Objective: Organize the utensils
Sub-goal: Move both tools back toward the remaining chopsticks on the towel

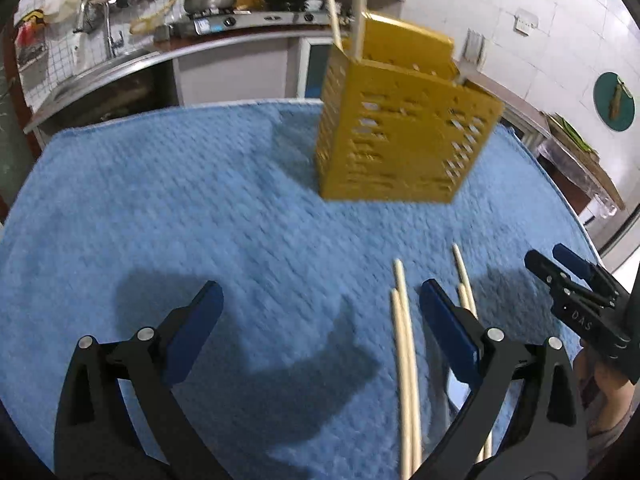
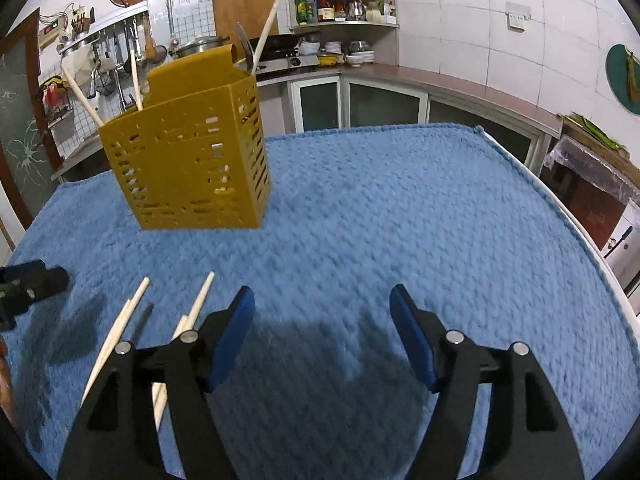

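Hovering over the blue towel (image 1: pixel 160 208), the left gripper (image 1: pixel 320 316) fills the bottom of the left wrist view, jaws spread wide, nothing between the pads. One pair of chopsticks (image 1: pixel 404 344) lies on the towel in the gap, near the right-hand finger (image 1: pixel 448 332) but not touching it; a second pair (image 1: pixel 464 276) pokes out behind that finger. Right gripper (image 2: pixel 322 320) sits at the bottom of the right wrist view, jaws apart, less wide, holding nothing, bare towel between them. Both chopstick pairs lie lower left in that view, beside and partly under its left-hand finger (image 2: pixel 232 336). Lower right edge of the left wrist view shows the other gripper's tip. Yellow perforated utensil holder (image 1: pixel 396 132) stands upright on the towel, upper centre-right in the left view, upper left in the right view, well apart from both grippers. Chopsticks and a metal utensil (image 2: pixel 244 50) stick out of its top. Kitchen counter (image 2: pixel 400 76) and tiled wall behind.
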### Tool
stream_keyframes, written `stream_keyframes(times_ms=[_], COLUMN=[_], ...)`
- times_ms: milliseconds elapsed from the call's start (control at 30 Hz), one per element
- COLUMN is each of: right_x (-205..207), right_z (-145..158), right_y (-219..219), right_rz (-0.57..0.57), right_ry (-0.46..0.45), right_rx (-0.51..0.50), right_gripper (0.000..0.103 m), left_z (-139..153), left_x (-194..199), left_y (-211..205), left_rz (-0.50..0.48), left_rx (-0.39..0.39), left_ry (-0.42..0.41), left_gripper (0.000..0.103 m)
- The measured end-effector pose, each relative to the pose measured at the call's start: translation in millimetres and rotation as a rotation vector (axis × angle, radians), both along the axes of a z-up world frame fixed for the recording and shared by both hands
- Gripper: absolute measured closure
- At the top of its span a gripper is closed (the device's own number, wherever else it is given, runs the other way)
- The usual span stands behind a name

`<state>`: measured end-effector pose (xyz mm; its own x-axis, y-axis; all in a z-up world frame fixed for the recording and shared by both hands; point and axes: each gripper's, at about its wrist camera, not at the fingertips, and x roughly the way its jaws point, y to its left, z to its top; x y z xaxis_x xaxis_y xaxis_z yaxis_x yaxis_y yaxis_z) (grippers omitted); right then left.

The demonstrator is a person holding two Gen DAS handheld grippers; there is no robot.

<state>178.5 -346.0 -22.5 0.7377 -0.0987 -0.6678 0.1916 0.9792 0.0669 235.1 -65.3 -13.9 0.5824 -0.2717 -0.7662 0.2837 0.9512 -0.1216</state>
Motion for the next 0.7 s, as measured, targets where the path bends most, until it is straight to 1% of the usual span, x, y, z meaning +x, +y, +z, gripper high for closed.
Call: stream_keyframes(times_ms=[67, 133, 200, 233, 267, 333, 400, 467, 533, 600, 667, 700], right_x=[-3, -6, -8, -8, -9, -11, -12, -11, -10, -8, -7, -8], right_z=[0, 0, -3, -3, -5, -7, -8, -8, -8, -9, -10, -10], right_y=[1, 2, 2, 0, -2, -4, -4, -4, -3, -2, 0, 0], right_rz=[0.005, 0.003, 0.005, 0.003, 0.001, -0.002, -0.005, -0.005, -0.003, 0.000, 0.002, 0.004], right_ry=[0.011, 0.016, 0.016, 0.019, 0.022, 0.025, 0.027, 0.028, 0.031, 0.038, 0.044, 0.045], right_rx=[-0.007, -0.032, -0.041, -0.037, -0.026, -0.016, -0.015, -0.017, -0.018, -0.019, -0.025, -0.028], right_gripper=[0.034, 0.034, 0.034, 0.034, 0.034, 0.034, 0.034, 0.034, 0.034, 0.034, 0.034, 0.034], left_z=[-6, -11, -18, -21, -25, -31, -35, -35, -35, -36, -37, -37], left_x=[-5, -9, -12, -14, -16, -16, -17, -17, -17, -15, -13, -12], left_y=[-9, -19, -28, -31, -33, -36, -39, -43, -47, -52, -56, -57], left_rz=[-0.020, -0.048, -0.071, -0.080, -0.087, -0.095, -0.108, -0.117, -0.136, -0.146, -0.153, -0.155], left_rx=[0.003, 0.021, 0.040, 0.043, 0.049, 0.057, 0.055, 0.065, 0.072, 0.093, 0.115, 0.113], left_ry=[0.021, 0.031, 0.047, 0.056, 0.066, 0.079, 0.093, 0.091, 0.094, 0.095, 0.088, 0.089], left_gripper=[0.013, 0.029, 0.038, 0.042, 0.044, 0.053, 0.057, 0.058, 0.065, 0.067, 0.073, 0.079])
